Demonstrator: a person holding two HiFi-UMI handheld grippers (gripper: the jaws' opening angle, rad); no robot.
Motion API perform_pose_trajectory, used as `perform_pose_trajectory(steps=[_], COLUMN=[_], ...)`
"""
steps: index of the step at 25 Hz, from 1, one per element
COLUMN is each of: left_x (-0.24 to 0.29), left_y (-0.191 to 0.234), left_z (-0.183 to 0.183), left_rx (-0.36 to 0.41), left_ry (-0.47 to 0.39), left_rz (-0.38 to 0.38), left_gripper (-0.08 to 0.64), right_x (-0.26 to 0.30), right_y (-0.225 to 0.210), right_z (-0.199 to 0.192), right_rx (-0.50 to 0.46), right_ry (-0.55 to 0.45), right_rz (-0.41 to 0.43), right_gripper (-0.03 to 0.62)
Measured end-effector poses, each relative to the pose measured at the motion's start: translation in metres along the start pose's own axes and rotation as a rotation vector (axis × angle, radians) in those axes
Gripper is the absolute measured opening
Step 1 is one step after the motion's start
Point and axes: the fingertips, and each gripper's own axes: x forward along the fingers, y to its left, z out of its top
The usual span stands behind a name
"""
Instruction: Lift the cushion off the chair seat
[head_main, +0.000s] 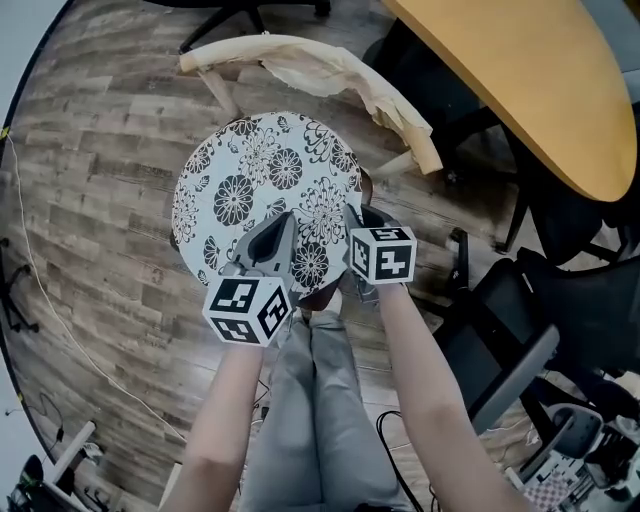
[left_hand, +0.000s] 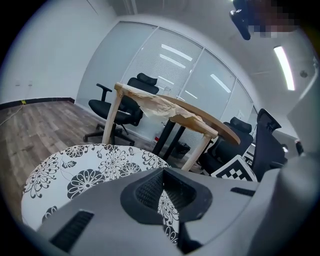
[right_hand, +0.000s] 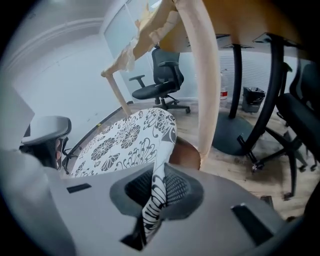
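Pinching cushion (head_main: 255, 175) by near rim | left gripper (head_main: 278, 232): clamped on it, 6 o'clock | right gripper (head_main: 352, 222): clamped, 4 o'clock | cushion spreads toward 12

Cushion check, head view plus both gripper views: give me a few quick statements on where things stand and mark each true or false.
1. The right hand-held gripper is shut on the edge of the cushion. True.
2. The cushion is plain red. False: it is white with black flowers.
3. The cushion lies on the floor. False: it lies on the chair seat, whose brown wood shows under the pinched edge.
4. A table with a light wooden top stands beyond the chair's backrest. True.
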Motion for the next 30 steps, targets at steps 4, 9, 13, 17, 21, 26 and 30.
perform_pose_trajectory(steps=[4, 9, 13, 17, 21, 26, 30], left_x=[-0.010, -0.026, -0.040, -0.053, -0.065, -0.083, -0.099], left_y=[-0.003, -0.007, -0.010, -0.015, -0.021, -0.024, -0.030], left_z=[0.007, 0.020, 0.040, 0.058, 0.075, 0.088, 0.101], left_rx=[0.003, -0.003, -0.006, -0.007, -0.008, -0.021, -0.026], left_ry=[-0.015, -0.036, -0.069, -0.093, -0.120, -0.146, -0.160], left_rz=[0.001, 0.011, 0.019, 0.023, 0.029, 0.046, 0.051], left_gripper=[0.003, 0.003, 0.003, 0.003, 0.003, 0.003, 0.003], right_x=[-0.021, -0.044, -0.060, -0.081, -0.103, -0.126, -0.148], right_y=[0.010, 0.034, 0.053, 0.072, 0.089, 0.105, 0.120], right_z=[0.011, 0.025, 0.041, 0.057, 0.075, 0.094, 0.105], right_rx=[-0.010, -0.096, -0.166, -0.201, -0.207, -0.222, -0.251], right_ry=[-0.044, -0.084, -0.111, -0.145, -0.186, -0.223, -0.239], right_rz=[-0.003, 0.010, 0.028, 0.043, 0.064, 0.079, 0.090], right_gripper=[0.037, 0.037, 0.037, 0.037, 0.037, 0.037, 0.037])
